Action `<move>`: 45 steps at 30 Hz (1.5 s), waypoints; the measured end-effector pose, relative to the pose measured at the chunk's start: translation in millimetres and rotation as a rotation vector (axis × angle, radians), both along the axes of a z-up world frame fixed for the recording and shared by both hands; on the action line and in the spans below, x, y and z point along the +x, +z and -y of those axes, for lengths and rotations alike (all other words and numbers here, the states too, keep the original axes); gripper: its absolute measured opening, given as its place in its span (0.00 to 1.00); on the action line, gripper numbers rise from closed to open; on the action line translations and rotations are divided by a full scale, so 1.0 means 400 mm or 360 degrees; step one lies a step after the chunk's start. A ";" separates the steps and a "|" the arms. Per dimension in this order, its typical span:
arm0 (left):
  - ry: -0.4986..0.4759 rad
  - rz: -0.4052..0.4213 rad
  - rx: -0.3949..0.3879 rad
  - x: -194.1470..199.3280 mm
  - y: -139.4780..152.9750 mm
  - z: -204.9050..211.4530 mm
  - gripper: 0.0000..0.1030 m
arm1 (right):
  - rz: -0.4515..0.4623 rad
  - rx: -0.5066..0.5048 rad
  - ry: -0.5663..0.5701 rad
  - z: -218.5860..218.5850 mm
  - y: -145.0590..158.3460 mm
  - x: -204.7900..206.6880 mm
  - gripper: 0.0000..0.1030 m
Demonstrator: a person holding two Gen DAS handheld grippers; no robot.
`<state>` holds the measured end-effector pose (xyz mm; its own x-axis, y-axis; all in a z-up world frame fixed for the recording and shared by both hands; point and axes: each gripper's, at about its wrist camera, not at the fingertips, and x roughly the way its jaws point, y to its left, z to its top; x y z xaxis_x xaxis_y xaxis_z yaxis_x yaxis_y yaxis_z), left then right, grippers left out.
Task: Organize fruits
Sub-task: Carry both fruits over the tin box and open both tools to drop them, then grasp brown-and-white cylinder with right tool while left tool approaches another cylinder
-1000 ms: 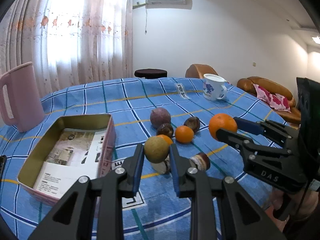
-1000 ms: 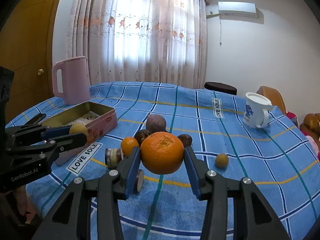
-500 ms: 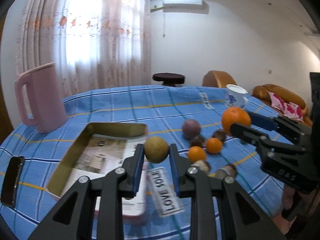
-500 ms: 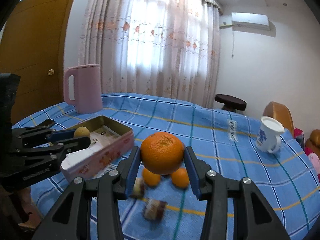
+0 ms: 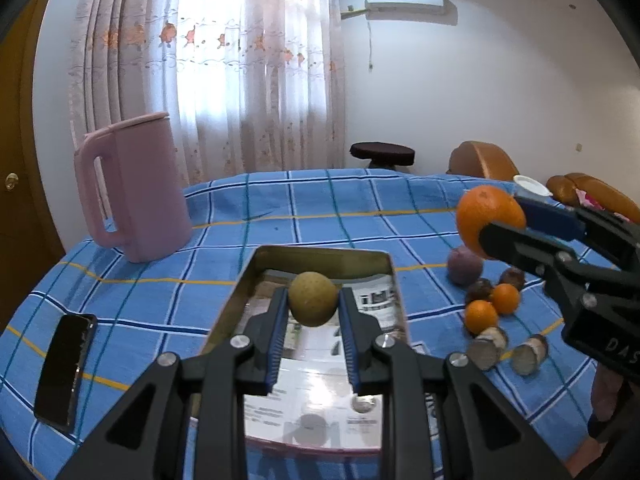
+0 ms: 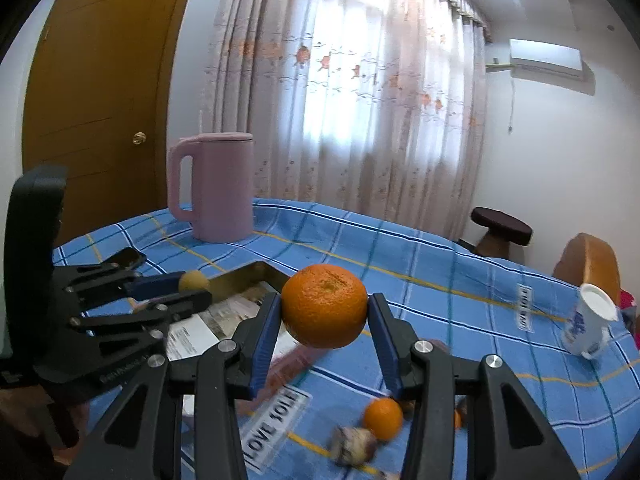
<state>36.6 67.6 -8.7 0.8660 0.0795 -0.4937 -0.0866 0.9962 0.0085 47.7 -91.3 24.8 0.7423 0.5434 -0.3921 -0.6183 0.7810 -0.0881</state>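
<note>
The left tool [image 5: 313,306] is clenched on a small yellow-brown fruit [image 5: 313,299], holding it in the air above the open tin box [image 5: 320,254] that sits on the blue checked worktop [image 5: 320,208]. In this left wrist view the right tool [image 5: 504,220] comes in from the right edge, gripping a large orange [image 5: 480,212] over the cloth, off to the box's right. Several fruits remain on the worktop: a purple fruit [image 5: 464,266], two small oranges [image 5: 494,306] and some dark round ones. A pink jug [image 5: 136,188] and a phone [image 5: 66,364] lie clear of the box.

In the right wrist view the right tool [image 6: 324,312] grasps the orange [image 6: 324,306] between its blue pads, with the box [image 6: 256,276] just beyond and below it. The left tool [image 6: 200,292] with its small fruit [image 6: 194,281] hangs over the box's far side.

The step in hand looks like carrying both fruits to the box. Next, each should be lowered inside and let go gently, so neither rolls out.
</note>
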 end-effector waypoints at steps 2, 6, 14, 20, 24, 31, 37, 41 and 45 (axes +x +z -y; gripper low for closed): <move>0.0011 -0.0017 0.0008 0.014 -0.006 -0.010 0.26 | -0.0027 0.0003 0.0029 -0.023 -0.001 0.014 0.45; 0.0029 -0.0050 0.0024 0.034 -0.021 -0.029 0.26 | -0.0056 -0.0012 0.0051 -0.062 -0.014 0.040 0.45; 0.0057 -0.0137 -0.0006 0.069 -0.056 -0.076 0.26 | -0.0199 -0.0035 0.0094 -0.128 -0.066 0.093 0.45; 0.0074 -0.0207 -0.0025 0.091 -0.076 -0.103 0.26 | -0.0283 -0.0089 0.0121 -0.171 -0.109 0.111 0.45; 0.0078 -0.0238 -0.0028 0.099 -0.091 -0.113 0.26 | -0.0341 -0.0142 0.0141 -0.197 -0.137 0.119 0.45; 0.0072 -0.0248 -0.0037 0.098 -0.096 -0.116 0.35 | -0.0443 -0.0195 0.0166 -0.220 -0.181 0.125 0.47; 0.0074 -0.0164 -0.0084 0.051 -0.068 -0.097 0.70 | -0.0363 -0.0130 0.0118 -0.145 -0.137 0.080 0.59; 0.0008 -0.0061 -0.0103 -0.001 -0.036 -0.046 0.81 | -0.0284 -0.0118 0.0000 -0.011 -0.113 0.024 0.63; -0.0106 -0.0017 -0.0114 -0.027 -0.021 0.031 0.82 | -0.0299 -0.0137 -0.0239 0.152 -0.138 -0.013 0.65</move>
